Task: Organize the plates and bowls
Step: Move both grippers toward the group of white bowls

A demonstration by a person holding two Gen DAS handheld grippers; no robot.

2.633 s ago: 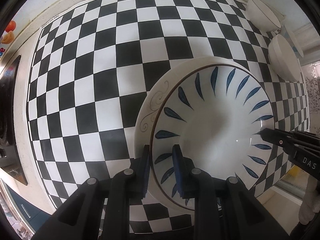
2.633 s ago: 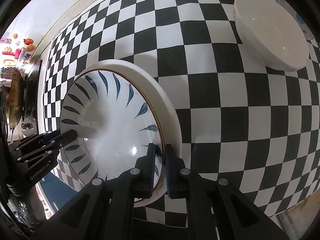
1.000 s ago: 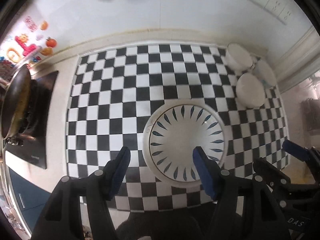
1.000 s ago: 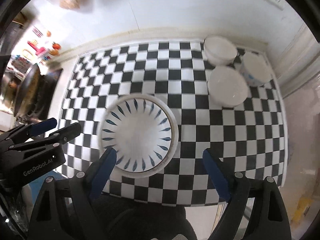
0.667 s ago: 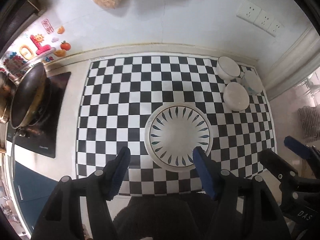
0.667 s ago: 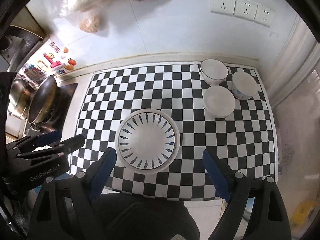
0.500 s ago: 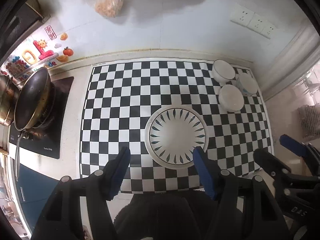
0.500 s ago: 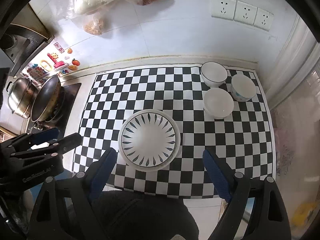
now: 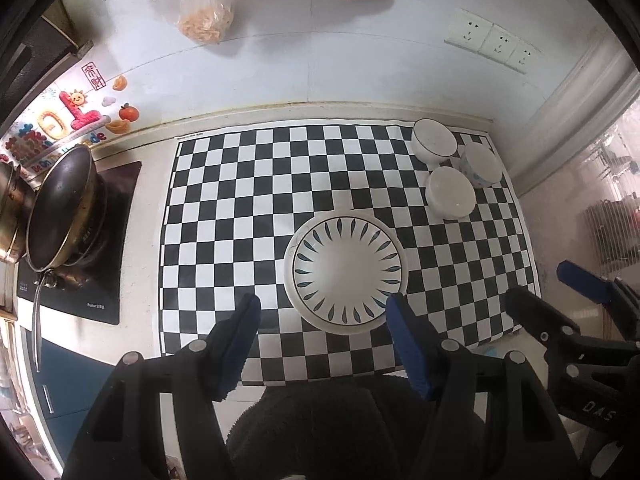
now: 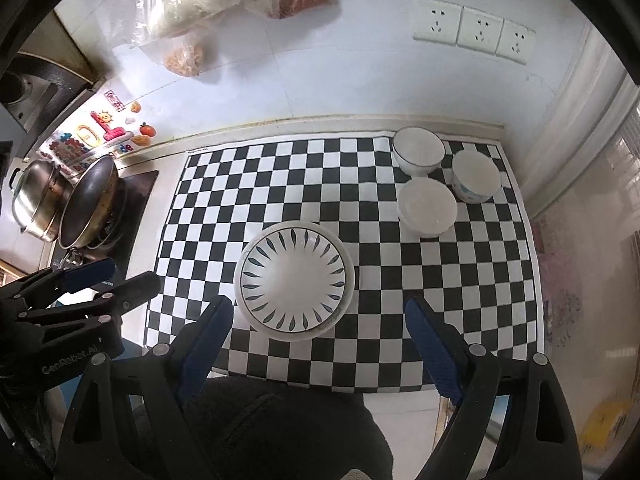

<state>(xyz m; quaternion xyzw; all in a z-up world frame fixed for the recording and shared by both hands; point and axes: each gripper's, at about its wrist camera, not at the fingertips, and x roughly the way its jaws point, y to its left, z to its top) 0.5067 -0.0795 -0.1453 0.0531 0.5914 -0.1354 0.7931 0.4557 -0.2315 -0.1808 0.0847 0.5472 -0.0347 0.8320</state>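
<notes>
Two grippers hang high over the checkered mat (image 9: 248, 200), both with jaws spread and nothing between the pads. The left gripper (image 9: 322, 342) frames the near edge of the mat; the right gripper (image 10: 318, 344) stands wider. In the left wrist view the right gripper's body reads "DAS"; in the right wrist view the left one reads "GenRobot.AI". A dark fuzzy sleeve (image 10: 280, 428) fills the bottom of both views, hiding the counter's front edge.

Near the mat's front edge, about midway along it, a blue-leaf plate (image 9: 346, 270) sits stacked on a larger white plate (image 10: 347, 280), whose rim shows around it. At the mat's far right corner three white bowls (image 10: 428, 208) cluster close together. Off the mat's left edge a wok (image 9: 62, 208) rests on a black cooktop (image 9: 116, 240) bearing small unreadable print. Wall stickers (image 9: 72, 116) carry partly hidden lettering; three sockets (image 10: 474, 28) sit above.
</notes>
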